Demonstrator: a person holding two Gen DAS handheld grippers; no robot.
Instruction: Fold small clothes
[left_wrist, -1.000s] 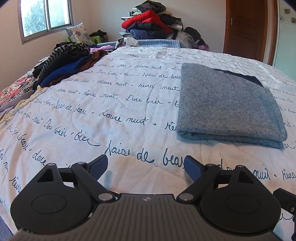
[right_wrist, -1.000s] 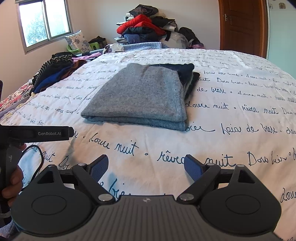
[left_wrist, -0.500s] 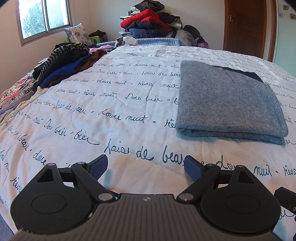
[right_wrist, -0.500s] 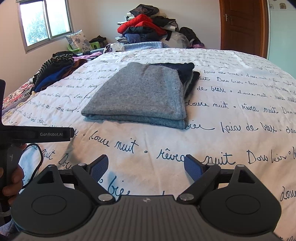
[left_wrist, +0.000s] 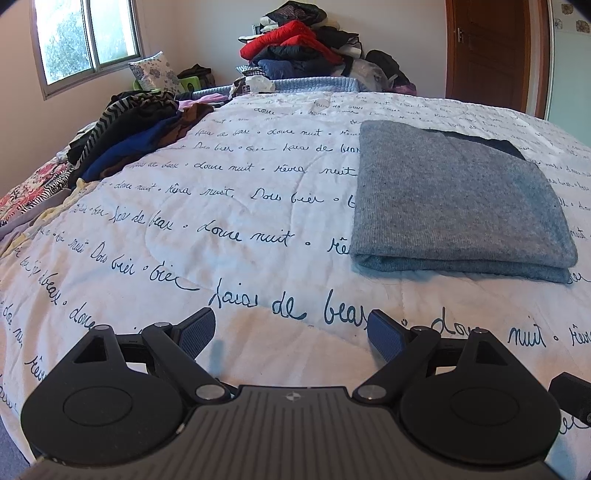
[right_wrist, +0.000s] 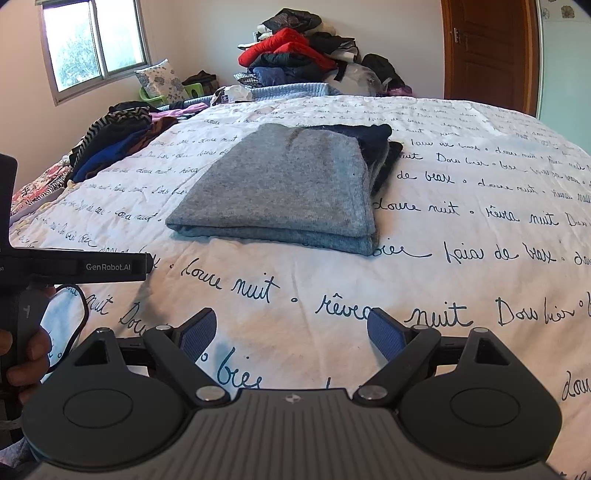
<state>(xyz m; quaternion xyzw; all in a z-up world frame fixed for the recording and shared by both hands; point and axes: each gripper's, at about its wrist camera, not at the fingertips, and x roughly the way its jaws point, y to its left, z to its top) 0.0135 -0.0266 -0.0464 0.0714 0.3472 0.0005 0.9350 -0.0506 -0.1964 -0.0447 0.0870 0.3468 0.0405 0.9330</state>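
Left wrist view. Left gripper (left_wrist: 291, 328): jaws spread wide, nothing between them, poised over the white bedspread (left_wrist: 221, 229) printed with dark handwritten script. Grey sweater (left_wrist: 454, 199): folded into a rectangle, lying flat on the bedspread ahead and to the right of the gripper, well apart from it. Dark garment (left_wrist: 495, 142): partly showing from under the sweater's far edge. Loose clothes (left_wrist: 136, 133): striped, blue and brown pieces heaped at the left edge of the bed. Clothes pile (left_wrist: 303, 48): red and dark items stacked against the far wall. Window (left_wrist: 85, 40) at upper left; wooden door (left_wrist: 491, 51) at upper right.

Right wrist view. Right gripper (right_wrist: 291, 328): jaws spread wide, empty, over the bedspread. Grey sweater (right_wrist: 284, 184): folded, straight ahead of the gripper, apart from it. Dark garment (right_wrist: 373, 142): folded beneath and beside the sweater's right edge. Left gripper body (right_wrist: 74, 266): enters from the left edge; a hand (right_wrist: 26, 354) grips its handle. Patterned pillow (right_wrist: 162, 79): under the window.
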